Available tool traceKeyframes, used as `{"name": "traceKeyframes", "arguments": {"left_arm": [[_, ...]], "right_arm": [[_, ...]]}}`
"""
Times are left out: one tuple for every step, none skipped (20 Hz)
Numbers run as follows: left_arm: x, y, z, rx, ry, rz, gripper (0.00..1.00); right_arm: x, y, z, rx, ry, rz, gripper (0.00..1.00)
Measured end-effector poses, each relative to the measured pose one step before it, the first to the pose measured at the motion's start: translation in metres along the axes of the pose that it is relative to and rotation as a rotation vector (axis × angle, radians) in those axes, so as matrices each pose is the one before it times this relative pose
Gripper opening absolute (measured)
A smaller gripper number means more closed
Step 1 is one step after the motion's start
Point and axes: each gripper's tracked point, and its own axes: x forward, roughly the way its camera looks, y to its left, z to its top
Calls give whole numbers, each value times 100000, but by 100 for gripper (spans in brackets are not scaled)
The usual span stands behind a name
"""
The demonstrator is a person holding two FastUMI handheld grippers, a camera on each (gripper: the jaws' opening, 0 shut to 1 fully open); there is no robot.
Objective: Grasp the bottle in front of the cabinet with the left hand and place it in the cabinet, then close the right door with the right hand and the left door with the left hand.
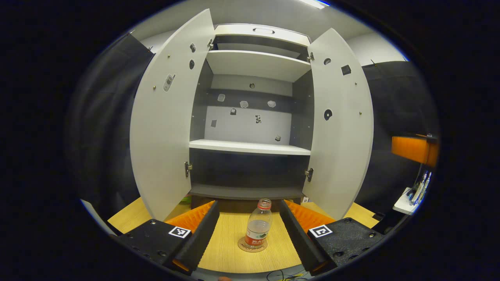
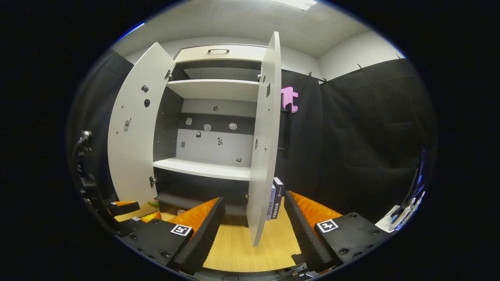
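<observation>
Left gripper (image 1: 250, 228): spread wide, holding nothing; bottle (image 1: 258, 229) stood upright between its fingers, untouched, on a coaster (image 1: 252, 246) on the table (image 1: 234, 253) before the cabinet (image 1: 250, 148).
Right gripper (image 2: 254, 230): agape, empty; right door (image 2: 265, 140) edge-on between its fingers.
Doors: left door (image 1: 166, 125) and right one both swung out.
Nearby: boxes (image 2: 274, 198) beside the right door.

Both tools are held level with fingers spread wide: left tool (image 1: 247, 230), right tool (image 2: 254, 228).

We see a pale wood tabletop (image 1: 228, 249) near us, black cloth (image 2: 363, 128) draping the booth walls, white wall (image 2: 343, 56) above it, and a ceiling light (image 2: 293, 4) (bright strip) far overhead.
</observation>
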Motion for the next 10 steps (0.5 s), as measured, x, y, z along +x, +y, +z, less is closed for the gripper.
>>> {"name": "traceKeyframes", "arguments": {"left_arm": [[631,-309,-805,398,-286,-1396,95],[549,-401,-923,146,672,-1761,95],[506,-158,-836,-744,856,-1241,95],[486,-100,-920,-1367,1043,-1240,95],[559,-25,-894,-1304,1423,-882,95],[532,-137,-908,-726,1495,-351,95],[661,45,-902,311,1567,58,95],[579,28,-891,786,1024,525,95],[617,-163,-852,564,1036,-549,95],[667,-142,-849,118,1088,-388,95]], "right_arm": [[-146,-77,-78,-144,506,-316,100],[-94,-97,-228,-36,695,-452,100],[-73,-61,-224,86,650,-400,100],[-150,-112,-53,172,328,-449,100],[-57,-179,-94,114,493,-880,100],[5,-255,-199,-16,804,-856,100],[-11,-262,-234,-154,1067,-1014,99],[-18,-374,-237,-92,882,-1323,99],[19,-440,-183,74,572,-1364,100],[-76,-578,-114,542,585,-1731,100]]}}
